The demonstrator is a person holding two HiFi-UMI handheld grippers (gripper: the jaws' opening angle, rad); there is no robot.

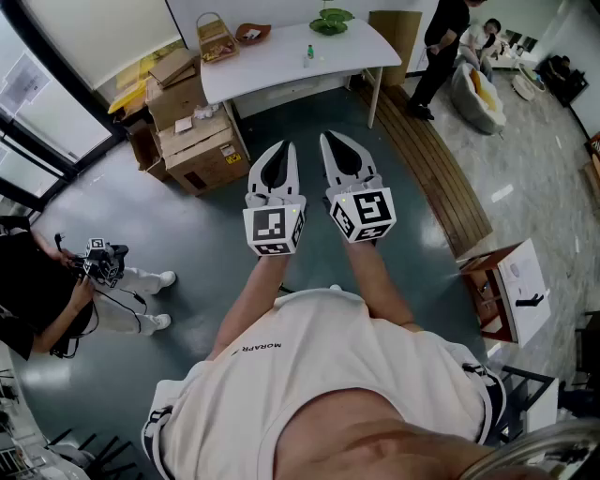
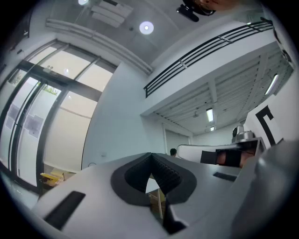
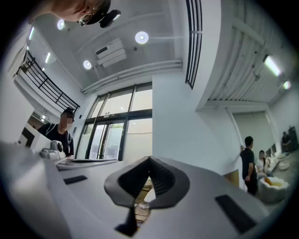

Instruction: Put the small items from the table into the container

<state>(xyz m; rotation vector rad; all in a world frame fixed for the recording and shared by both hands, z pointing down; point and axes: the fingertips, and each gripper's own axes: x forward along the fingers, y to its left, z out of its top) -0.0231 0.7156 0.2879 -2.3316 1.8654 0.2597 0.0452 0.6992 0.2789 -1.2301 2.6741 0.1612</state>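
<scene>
While I hold my left gripper (image 1: 284, 147) and right gripper (image 1: 328, 139) side by side above the grey floor (image 1: 206, 248), both are clenched on nothing. Well ahead, the white table (image 1: 281, 67) carries a small bottle (image 1: 308, 53), with a wicker basket (image 1: 216, 39) at its left end.

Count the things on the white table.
4: a basket at its left end, a brown dish beside it, a small bottle near the middle, a green dish at the far edge. Smaller items may go unseen.

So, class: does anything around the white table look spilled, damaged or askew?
Nothing looks spilled or damaged. Only the cardboard boxes beside the white table stand out: they are stacked unevenly, at differing angles.
</scene>
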